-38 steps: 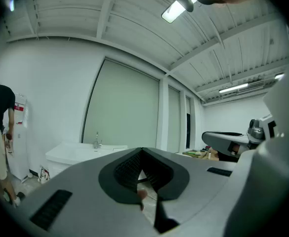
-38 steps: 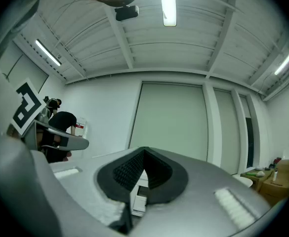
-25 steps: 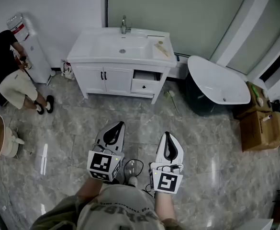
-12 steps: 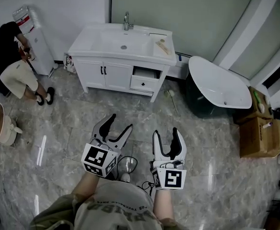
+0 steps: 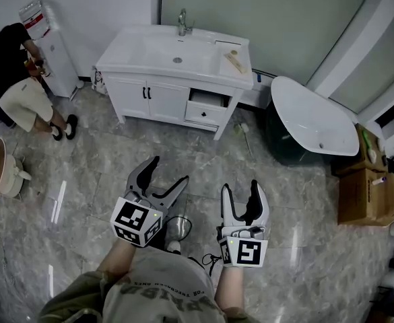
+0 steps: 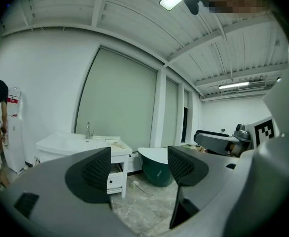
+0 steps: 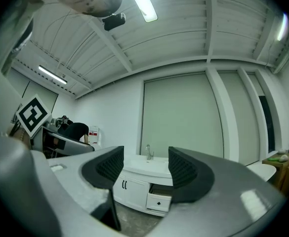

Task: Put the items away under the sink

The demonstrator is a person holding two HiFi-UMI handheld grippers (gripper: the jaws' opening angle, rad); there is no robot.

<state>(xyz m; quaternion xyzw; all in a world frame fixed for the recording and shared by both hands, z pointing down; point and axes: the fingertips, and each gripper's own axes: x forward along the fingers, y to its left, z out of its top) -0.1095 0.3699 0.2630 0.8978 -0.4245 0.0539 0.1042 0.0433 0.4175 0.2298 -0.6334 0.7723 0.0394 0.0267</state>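
Both grippers, the left gripper (image 5: 169, 170) and the right gripper (image 5: 240, 187), have just been opening and now stand wide with nothing between the jaws, probably in readiness for a first pick-up. They hang well apart from the sink vanity (image 5: 136, 49). A slim tan item (image 5: 235, 62) lies on its countertop right of the basin, its long axis diagonal, running from back-left toward the front right corner.

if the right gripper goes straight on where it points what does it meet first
Probably the white vanity, near its open drawer; nothing nearer shows. The right gripper has just been opening its jaws, empty.
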